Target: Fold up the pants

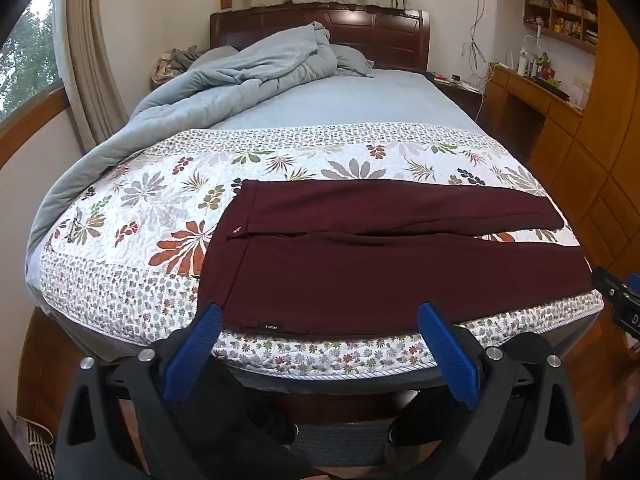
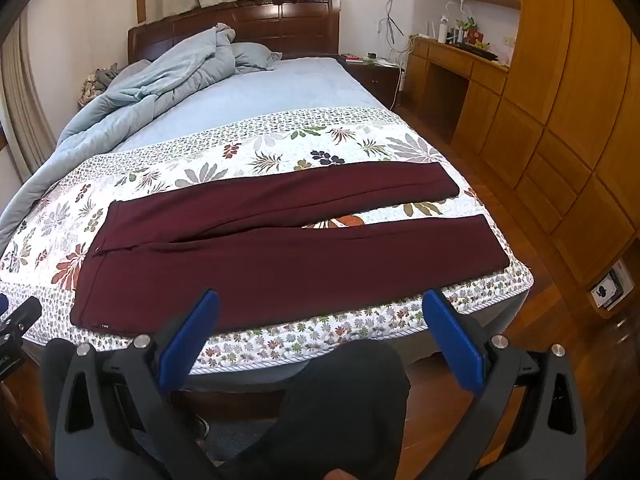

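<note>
The pants (image 1: 380, 256) are a dark maroon pair laid flat across the foot of the bed (image 1: 360, 92), waistband to the left, both legs running out to the right and parted by a thin wedge of quilt showing between them. They look like a soft knit, light and limp, so I'd expect them to sag wherever they aren't held and to drag a little on the textured floral quilt (image 1: 152, 208) rather than slide. A single pinch in the middle would just bunch them; the sensible holds seem to be the near corner of the waistband, close to the small dark label (image 1: 274, 327), and the near leg's hem (image 2: 496, 244) at the far right, so the near leg can be carried over onto the far one. The left gripper (image 1: 320, 330) hangs just off the bed's near edge with its blue fingers (image 1: 192, 354) spread wide and nothing between them; the right gripper (image 2: 324, 322) is the same, released and empty. A rumpled blue duvet (image 1: 224, 80) lies heaped toward the headboard, well apart from the pants.
</note>
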`<action>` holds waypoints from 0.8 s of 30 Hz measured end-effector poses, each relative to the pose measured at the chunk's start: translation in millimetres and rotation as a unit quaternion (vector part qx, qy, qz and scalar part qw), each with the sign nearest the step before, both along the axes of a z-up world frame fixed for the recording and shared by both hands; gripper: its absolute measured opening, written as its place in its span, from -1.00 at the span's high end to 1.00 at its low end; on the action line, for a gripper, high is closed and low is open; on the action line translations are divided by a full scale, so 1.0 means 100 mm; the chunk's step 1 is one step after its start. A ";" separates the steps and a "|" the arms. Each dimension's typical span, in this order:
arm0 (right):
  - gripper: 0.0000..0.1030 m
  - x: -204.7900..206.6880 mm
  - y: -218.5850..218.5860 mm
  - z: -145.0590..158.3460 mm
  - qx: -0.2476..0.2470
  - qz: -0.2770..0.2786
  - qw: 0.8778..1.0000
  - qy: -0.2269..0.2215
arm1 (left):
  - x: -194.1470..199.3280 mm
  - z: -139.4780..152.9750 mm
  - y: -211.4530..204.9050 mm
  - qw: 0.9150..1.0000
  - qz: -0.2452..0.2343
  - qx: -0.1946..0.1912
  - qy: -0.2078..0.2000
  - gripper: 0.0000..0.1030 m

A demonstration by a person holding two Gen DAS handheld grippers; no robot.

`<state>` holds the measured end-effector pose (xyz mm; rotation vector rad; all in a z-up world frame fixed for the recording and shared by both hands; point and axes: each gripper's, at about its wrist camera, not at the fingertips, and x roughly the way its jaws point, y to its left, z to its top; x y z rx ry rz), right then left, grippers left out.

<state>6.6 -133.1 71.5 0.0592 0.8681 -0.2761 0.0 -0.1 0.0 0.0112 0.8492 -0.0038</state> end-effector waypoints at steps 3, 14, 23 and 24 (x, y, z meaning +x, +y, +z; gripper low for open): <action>-0.95 0.00 0.01 0.01 -0.005 0.000 1.000 -0.001 | 0.00 0.00 0.00 1.000 0.000 -0.001 -0.002 -0.92; -0.95 -0.01 0.02 0.02 -0.002 -0.001 1.000 -0.001 | -0.02 -0.02 0.03 1.000 0.001 -0.001 0.000 -0.92; -0.95 -0.04 0.02 -0.03 0.000 -0.001 1.000 0.002 | 0.03 -0.07 -0.02 1.000 -0.003 0.002 0.008 -0.92; -0.95 -0.04 0.02 -0.03 0.000 -0.001 1.000 0.002 | 0.04 -0.08 -0.03 1.000 -0.004 0.002 0.009 -0.92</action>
